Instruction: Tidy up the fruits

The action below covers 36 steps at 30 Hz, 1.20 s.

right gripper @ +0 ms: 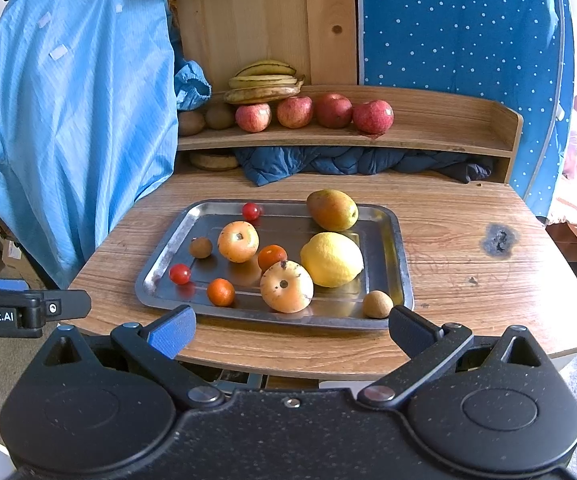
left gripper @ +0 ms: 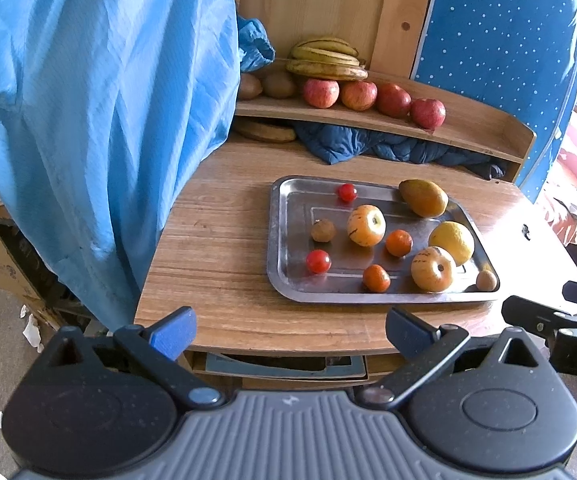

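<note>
A steel tray (right gripper: pixel 402 248) (left gripper: pixel 280 240) on the wooden table holds a lemon (right gripper: pixel 331 259), a mango (right gripper: pixel 331 210), two pale striped round fruits (right gripper: pixel 286 286) (right gripper: pixel 238 241), two small oranges (right gripper: pixel 221 292) (right gripper: pixel 272 257), two cherry tomatoes (right gripper: pixel 179 273) (right gripper: pixel 251 211) and two small brown fruits (right gripper: pixel 377 304) (right gripper: pixel 201 247). On the shelf behind lie bananas (right gripper: pixel 266 82), several red apples (right gripper: pixel 312 112) and kiwis (right gripper: pixel 219 116). My left gripper (left gripper: pixel 290 332) and right gripper (right gripper: pixel 292 330) are both open and empty, at the table's near edge, short of the tray.
A light blue garment (right gripper: pixel 68 120) hangs over the left side of the table. A dark blue quilt (right gripper: pixel 348 162) is stuffed under the shelf (right gripper: pixel 448 136). A burn mark (right gripper: pixel 499 240) is on the table at the right. Cardboard boxes stand on the floor at the left.
</note>
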Available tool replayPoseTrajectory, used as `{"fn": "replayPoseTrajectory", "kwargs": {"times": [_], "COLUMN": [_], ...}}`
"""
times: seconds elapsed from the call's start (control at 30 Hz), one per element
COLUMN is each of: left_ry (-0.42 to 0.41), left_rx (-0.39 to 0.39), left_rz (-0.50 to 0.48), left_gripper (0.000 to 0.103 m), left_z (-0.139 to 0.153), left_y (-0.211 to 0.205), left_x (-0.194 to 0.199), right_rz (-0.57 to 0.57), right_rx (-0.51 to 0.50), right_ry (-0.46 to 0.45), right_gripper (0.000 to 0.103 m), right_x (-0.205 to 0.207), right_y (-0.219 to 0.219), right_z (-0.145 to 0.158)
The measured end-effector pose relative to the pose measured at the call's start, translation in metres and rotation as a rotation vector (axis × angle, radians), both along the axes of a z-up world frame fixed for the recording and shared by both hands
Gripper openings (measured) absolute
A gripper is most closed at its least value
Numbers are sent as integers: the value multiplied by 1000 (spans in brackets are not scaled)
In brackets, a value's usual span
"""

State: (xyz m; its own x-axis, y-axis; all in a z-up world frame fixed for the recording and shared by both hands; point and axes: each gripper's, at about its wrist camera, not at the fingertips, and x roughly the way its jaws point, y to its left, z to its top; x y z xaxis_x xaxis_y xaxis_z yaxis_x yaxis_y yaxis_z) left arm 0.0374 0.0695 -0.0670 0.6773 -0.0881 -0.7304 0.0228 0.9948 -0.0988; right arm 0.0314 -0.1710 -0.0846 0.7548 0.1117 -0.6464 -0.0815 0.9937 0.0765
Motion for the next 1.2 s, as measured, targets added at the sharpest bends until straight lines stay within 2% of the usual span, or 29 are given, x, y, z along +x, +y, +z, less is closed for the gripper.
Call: {"fn": "replayPoseTrajectory", "kwargs": {"times": [1.2], "left_ry": [5], "left_rx": [-31], "left_rz": [1], "left_gripper": [102], "left_z": [0], "left_y": [1], "left_x": [0], "right_rz": [4], "right_rx": [0], "right_ry": [7], "right_gripper": [102], "right_x": [4], "right_y": [1], "right_z": [-1]}}
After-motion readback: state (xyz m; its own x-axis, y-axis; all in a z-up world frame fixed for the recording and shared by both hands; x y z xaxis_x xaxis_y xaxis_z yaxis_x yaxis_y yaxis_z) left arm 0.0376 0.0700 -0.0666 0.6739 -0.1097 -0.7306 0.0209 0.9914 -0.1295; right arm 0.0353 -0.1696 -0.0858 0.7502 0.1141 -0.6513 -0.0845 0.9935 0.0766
